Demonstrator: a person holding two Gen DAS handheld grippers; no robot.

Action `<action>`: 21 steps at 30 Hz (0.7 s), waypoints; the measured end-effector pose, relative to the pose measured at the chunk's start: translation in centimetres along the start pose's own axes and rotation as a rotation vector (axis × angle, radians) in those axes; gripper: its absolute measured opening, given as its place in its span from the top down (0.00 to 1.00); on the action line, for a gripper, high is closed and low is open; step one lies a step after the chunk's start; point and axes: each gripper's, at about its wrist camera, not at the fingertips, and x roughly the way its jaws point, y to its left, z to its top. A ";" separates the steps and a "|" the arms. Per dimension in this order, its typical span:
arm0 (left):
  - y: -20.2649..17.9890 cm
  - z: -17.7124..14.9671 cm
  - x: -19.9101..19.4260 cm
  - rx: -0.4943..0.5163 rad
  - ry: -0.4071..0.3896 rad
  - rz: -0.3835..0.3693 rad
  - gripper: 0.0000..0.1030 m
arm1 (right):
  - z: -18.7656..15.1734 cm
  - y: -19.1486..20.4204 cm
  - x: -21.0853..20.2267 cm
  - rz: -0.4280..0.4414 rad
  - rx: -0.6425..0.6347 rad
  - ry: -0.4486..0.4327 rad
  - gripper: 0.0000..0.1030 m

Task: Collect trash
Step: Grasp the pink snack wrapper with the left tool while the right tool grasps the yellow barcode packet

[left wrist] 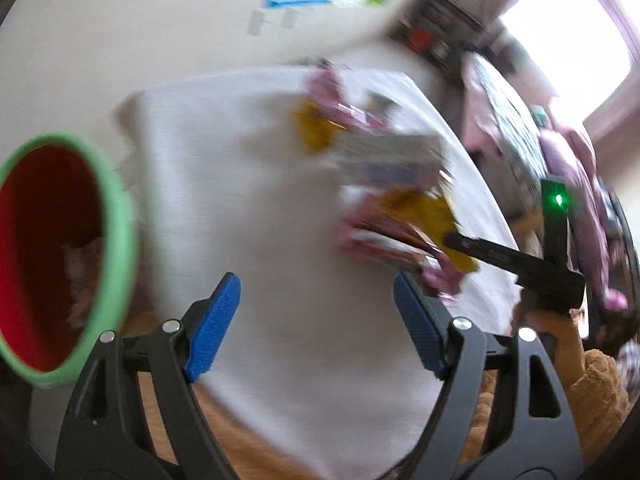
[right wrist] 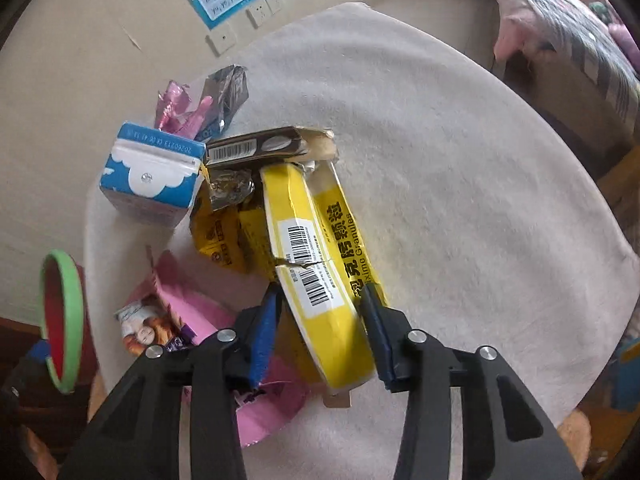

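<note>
At the far left, the red bin with a green rim is sitting tilted off the edge of the white cloth that is covering the table; in the left wrist view the same bin is filling the left side, its mouth facing the camera. The left gripper is hanging over bare cloth with its blue pads spread wide and nothing between them (this view is heavily blurred, so the trash pile shows only as yellow, pink and grey smears to its far right).

Moving right in the right wrist view, a pink packet with a printed picture is lying near the left edge of the cloth, and beyond it a blue and white carton is standing, with crumpled pink wrappers behind it. Just right of the carton a dark box with a barcode is lying across crumpled foil and a yellow sachet.

The right gripper is straddling the near end of a flattened yellow box, its narrowed blue pads pressing against the box's two sides. The right half of the cloth is lying bare, with a bed at the far right
</note>
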 end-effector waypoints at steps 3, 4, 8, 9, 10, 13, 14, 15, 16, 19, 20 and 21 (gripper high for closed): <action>-3.4 0.2 3.0 0.025 0.075 -0.043 0.26 | -2.2 -0.9 -1.8 0.030 0.033 -0.029 0.68; -4.3 0.3 3.9 0.023 0.095 -0.055 0.26 | -2.9 -1.3 -2.5 0.030 0.053 -0.043 0.68; -7.3 1.0 7.5 0.016 0.127 -0.033 0.26 | -5.6 -3.0 -4.8 0.019 0.119 -0.099 0.68; -7.8 1.2 8.2 0.020 0.125 -0.017 0.26 | -6.0 -3.3 -5.0 0.011 0.124 -0.107 0.68; -8.3 1.3 8.8 0.020 0.128 0.000 0.26 | -6.4 -3.6 -5.2 -0.001 0.125 -0.110 0.68; -9.5 1.4 11.1 0.033 0.162 0.030 0.30 | -6.7 -4.4 -5.2 -0.006 0.137 -0.100 0.67; -9.6 1.1 11.5 0.052 0.175 0.049 0.37 | -7.0 -4.7 -5.5 -0.004 0.142 -0.101 0.66; -9.7 1.0 11.9 0.062 0.190 0.059 0.50 | -6.8 -4.8 -5.4 -0.004 0.141 -0.102 0.65; -9.6 0.6 12.0 0.062 0.204 0.053 0.58 | -6.7 -4.7 -5.4 -0.007 0.134 -0.104 0.65; -8.9 0.0 11.6 0.070 0.234 0.021 0.70 | -7.1 -4.4 -5.8 -0.008 0.113 -0.113 0.56; -8.6 -0.1 11.1 0.089 0.234 0.017 0.71 | -6.9 -4.1 -5.6 0.000 0.106 -0.113 0.54; -8.4 -0.2 10.5 0.110 0.229 0.022 0.71 | -6.8 -3.9 -5.6 0.004 0.102 -0.114 0.51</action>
